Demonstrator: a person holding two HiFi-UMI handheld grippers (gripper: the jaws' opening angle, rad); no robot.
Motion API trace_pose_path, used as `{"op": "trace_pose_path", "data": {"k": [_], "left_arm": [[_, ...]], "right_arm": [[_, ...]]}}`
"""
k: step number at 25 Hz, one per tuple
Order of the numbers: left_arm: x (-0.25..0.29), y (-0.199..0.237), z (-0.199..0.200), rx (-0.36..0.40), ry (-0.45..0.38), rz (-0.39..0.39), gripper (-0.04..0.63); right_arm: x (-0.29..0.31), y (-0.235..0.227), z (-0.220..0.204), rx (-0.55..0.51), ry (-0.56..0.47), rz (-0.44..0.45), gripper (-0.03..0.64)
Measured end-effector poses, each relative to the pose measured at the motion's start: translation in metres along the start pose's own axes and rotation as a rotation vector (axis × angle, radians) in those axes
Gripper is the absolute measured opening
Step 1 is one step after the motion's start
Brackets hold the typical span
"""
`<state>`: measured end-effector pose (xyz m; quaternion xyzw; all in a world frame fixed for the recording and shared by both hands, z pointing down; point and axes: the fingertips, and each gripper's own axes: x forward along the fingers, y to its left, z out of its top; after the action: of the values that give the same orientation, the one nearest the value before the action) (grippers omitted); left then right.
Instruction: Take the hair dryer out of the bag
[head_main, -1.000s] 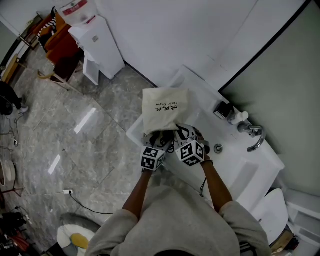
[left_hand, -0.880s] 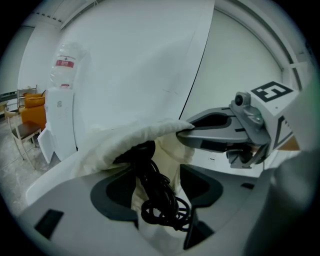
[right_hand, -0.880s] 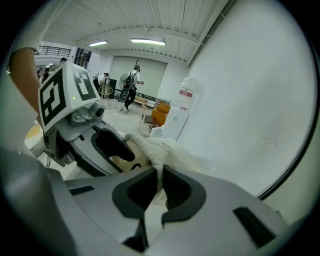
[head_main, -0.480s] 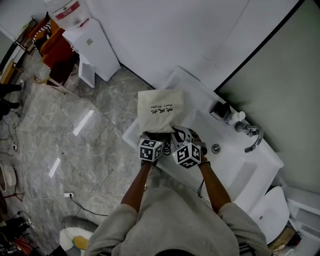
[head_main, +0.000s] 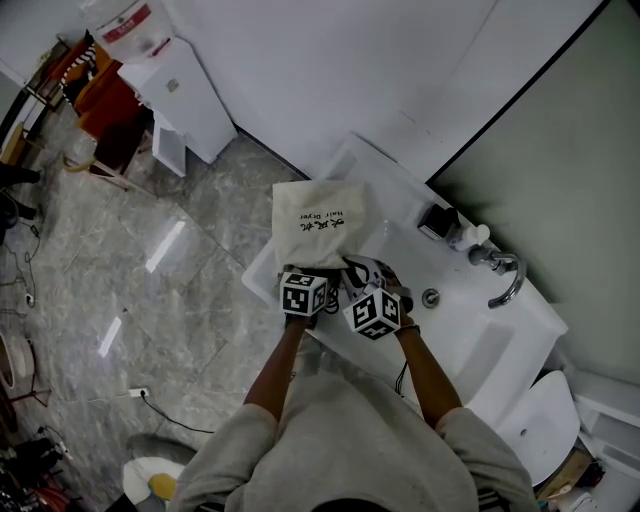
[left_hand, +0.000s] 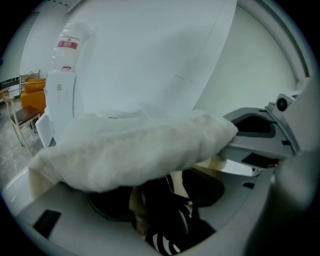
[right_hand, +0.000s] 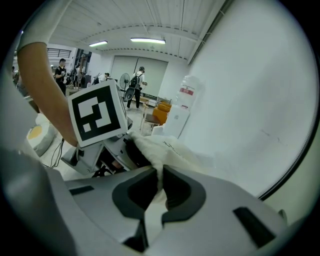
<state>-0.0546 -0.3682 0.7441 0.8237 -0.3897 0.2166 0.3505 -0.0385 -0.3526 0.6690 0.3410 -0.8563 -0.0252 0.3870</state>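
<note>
A cream cloth bag (head_main: 318, 222) printed "Hair Dryer" lies on the left end of the white sink counter (head_main: 500, 335), its mouth towards me. The black hair dryer (left_hand: 161, 199) and its striped cord (left_hand: 165, 244) show inside the mouth, under the lifted cloth (left_hand: 135, 147). My left gripper (head_main: 316, 274) is at the mouth with its jaws opening; the dryer's dark body lies between them and no pad presses on it. My right gripper (right_hand: 160, 186) is shut on the bag's upper edge (right_hand: 172, 152) and holds it up. In the head view the right gripper (head_main: 356, 272) sits just right of the left.
A chrome faucet (head_main: 503, 276), the drain (head_main: 430, 297) and a small dark holder (head_main: 441, 221) are right of the bag. A water dispenser (head_main: 188, 88) stands on the marble floor at the far left. A white toilet lid (head_main: 537, 428) sits at the lower right.
My left gripper has come forward and down to the bag's mouth, and its jaws have spread wider. The right gripper has stayed in place, still pinching the cloth.
</note>
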Motion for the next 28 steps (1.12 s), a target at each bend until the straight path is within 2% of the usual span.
{"op": "trace_pose_path", "data": {"k": [6,10,12,18,20,22,28], "left_arm": [[0.005,0.005,0.002,-0.019,0.001,0.030,0.282],[0.015,0.002,-0.012,-0.081,0.109,-0.007,0.285],[0.017,0.003,-0.015,-0.097,0.128,-0.014,0.285],[0.019,0.005,-0.011,-0.093,0.124,-0.009,0.284],[0.021,0.006,-0.012,-0.095,0.136,-0.013,0.262],[0.022,0.006,-0.013,-0.096,0.148,-0.025,0.238],[0.018,-0.001,-0.015,-0.053,0.162,-0.081,0.227]], "right_arm": [[0.002,0.000,-0.001,0.013,0.005,0.009,0.012],[0.003,-0.001,-0.003,0.018,0.012,0.010,0.012],[0.004,0.000,-0.005,0.023,0.014,0.012,0.012],[0.005,-0.002,-0.007,0.028,0.017,0.014,0.012],[0.006,-0.001,-0.009,0.032,0.017,0.016,0.012],[0.007,-0.001,-0.009,0.035,0.018,0.018,0.012],[0.010,-0.003,-0.011,0.039,0.023,0.016,0.012]]}}
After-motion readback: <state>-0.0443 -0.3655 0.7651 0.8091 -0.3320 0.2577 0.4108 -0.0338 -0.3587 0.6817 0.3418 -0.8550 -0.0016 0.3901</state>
